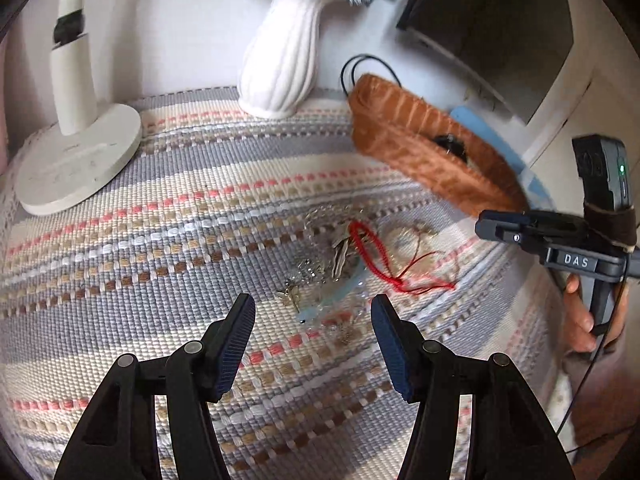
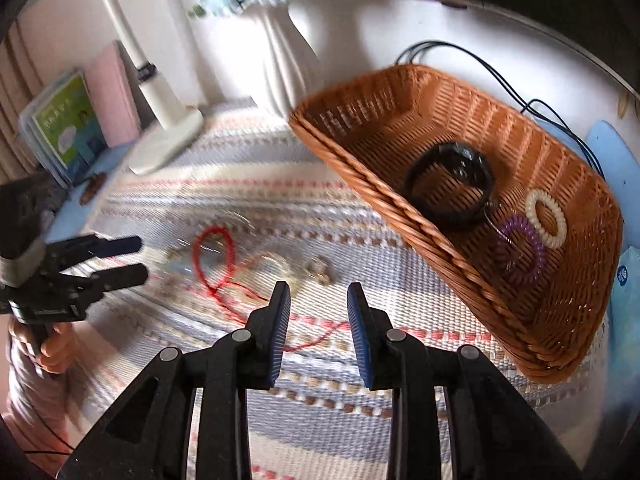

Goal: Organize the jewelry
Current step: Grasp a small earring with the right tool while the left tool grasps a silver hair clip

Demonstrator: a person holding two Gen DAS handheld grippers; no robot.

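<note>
Jewelry pile: a tangle of small silver-coloured chains and charms [image 1: 320, 256] with a pale blue translucent clip [image 1: 320, 308] lies on the striped woven cloth [image 1: 160, 208], near the middle of the table.
Red cord bracelet: a looped red braided string [image 1: 370, 246] lies at the pile's side nearer the basket, its loose tails trailing out toward the right gripper's side.
Direction from left gripper: the pile sits just ahead of the left gripper [image 1: 313, 322], almost centred between its fingers; the blue clip reaches nearest to them.
Clip's long axis: slanted, running from near the left fingertips up toward the red loop.
Left gripper state: jaws apart, nothing between them.
Right gripper state: the right gripper [image 2: 319, 300] has its jaws part way apart and empty; a red tail passes below them on the cloth.
Nearer hand: by my reading, the left one for the pile, the right one for the red cord.
Destination: the brown wicker basket [image 2: 400, 208] stands beside the pile, holding a black bangle [image 2: 448, 188], a purple coil hair tie [image 2: 520, 252] and a cream coil hair tie [image 2: 546, 218].
</note>
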